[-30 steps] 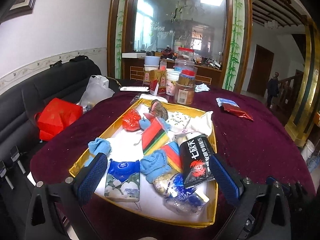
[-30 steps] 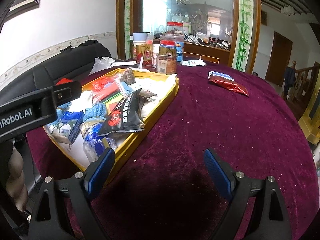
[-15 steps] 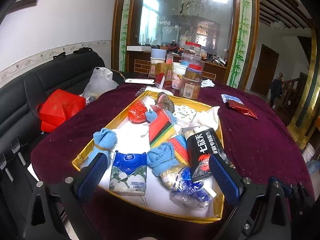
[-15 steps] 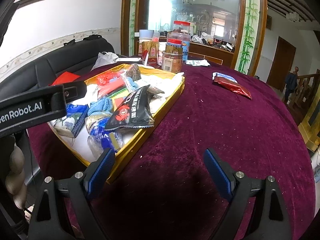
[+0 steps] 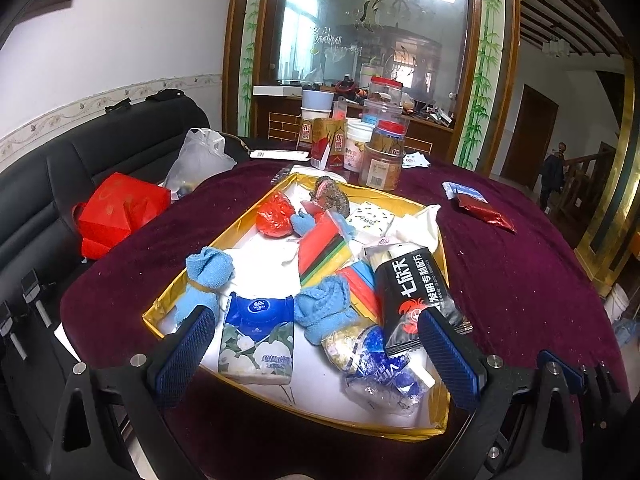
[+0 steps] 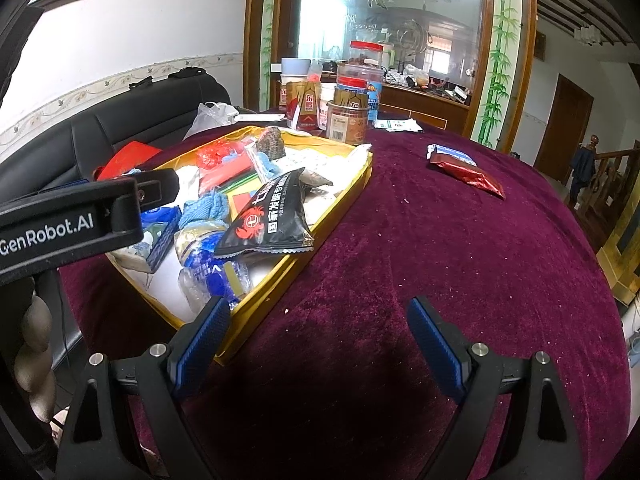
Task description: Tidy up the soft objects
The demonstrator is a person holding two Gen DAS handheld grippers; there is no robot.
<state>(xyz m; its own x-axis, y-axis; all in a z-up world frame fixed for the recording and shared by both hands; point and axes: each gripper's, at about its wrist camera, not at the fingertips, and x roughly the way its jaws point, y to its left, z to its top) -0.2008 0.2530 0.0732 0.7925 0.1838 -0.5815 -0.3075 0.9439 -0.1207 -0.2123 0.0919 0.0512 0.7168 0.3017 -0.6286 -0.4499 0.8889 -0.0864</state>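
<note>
A gold-rimmed tray (image 5: 246, 219) on the maroon tablecloth (image 6: 440, 240) holds a pile of soft goods. Among them are two blue towel rolls (image 5: 208, 270) (image 5: 326, 312), a blue tissue pack (image 5: 258, 332), a black snack bag (image 5: 420, 296), a striped cloth pack (image 5: 324, 252), a red bag (image 5: 274, 220) and a clear blue-printed bag (image 5: 384, 376). My left gripper (image 5: 314, 318) hangs open above the tray's near end and touches nothing. My right gripper (image 6: 318, 308) is open and empty over bare cloth, just right of the tray's wall (image 6: 276, 284).
Jars, cups and boxes (image 5: 384, 160) crowd the table's far end. A red foil packet (image 5: 486, 212) and a blue one lie on the cloth at the right. A black sofa on the left carries a red bag (image 5: 120, 216) and a white plastic bag (image 5: 196, 160). A person (image 5: 554, 176) stands far off by the stairs.
</note>
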